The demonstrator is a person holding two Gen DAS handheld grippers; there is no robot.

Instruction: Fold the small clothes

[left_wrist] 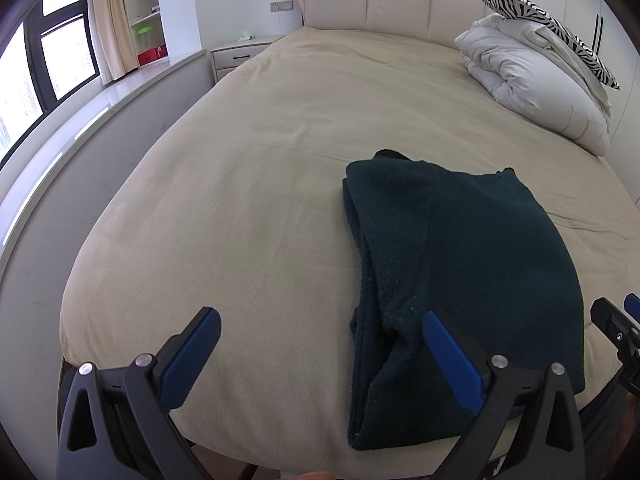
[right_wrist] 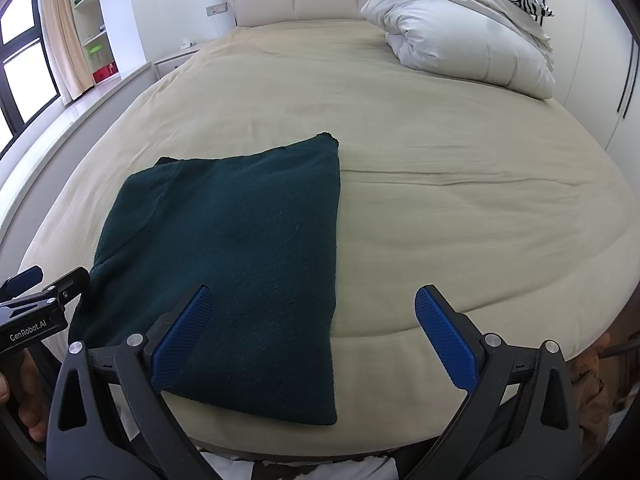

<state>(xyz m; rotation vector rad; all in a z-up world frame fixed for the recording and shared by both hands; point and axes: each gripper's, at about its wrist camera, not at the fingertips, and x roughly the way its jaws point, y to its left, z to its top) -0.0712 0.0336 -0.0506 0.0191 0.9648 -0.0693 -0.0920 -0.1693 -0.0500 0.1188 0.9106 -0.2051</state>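
- Your left gripper (left_wrist: 320, 322): its blue-padded fingers (left_wrist: 192, 356) are spread wide apart and hold nothing. In the left wrist view, one finger is over bare sheet and the other is in front of the near left part of the garment.
- Your right gripper (right_wrist: 312, 300): its fingers (right_wrist: 444, 340) are likewise spread wide and empty. In the right wrist view, one finger overlaps the garment's near edge and the other is over bare sheet.
- Dark green garment (right_wrist: 236, 256): you see it folded into a rough rectangle, flat on the bed (right_wrist: 440, 216) near the foot edge. Stacked folded layers show along its left side in the left wrist view; its right edge runs straight in the right wrist view.
- White duvet (left_wrist: 536, 92): bundled at the far right corner of the bed, well apart from the garment, with a zebra-print pillow (left_wrist: 560, 28) on top.
- Headboard (left_wrist: 380, 0): padded, cream, at the far end.
- Nightstand (left_wrist: 236, 54): beside the bed's far left corner, near the window (left_wrist: 48, 64).
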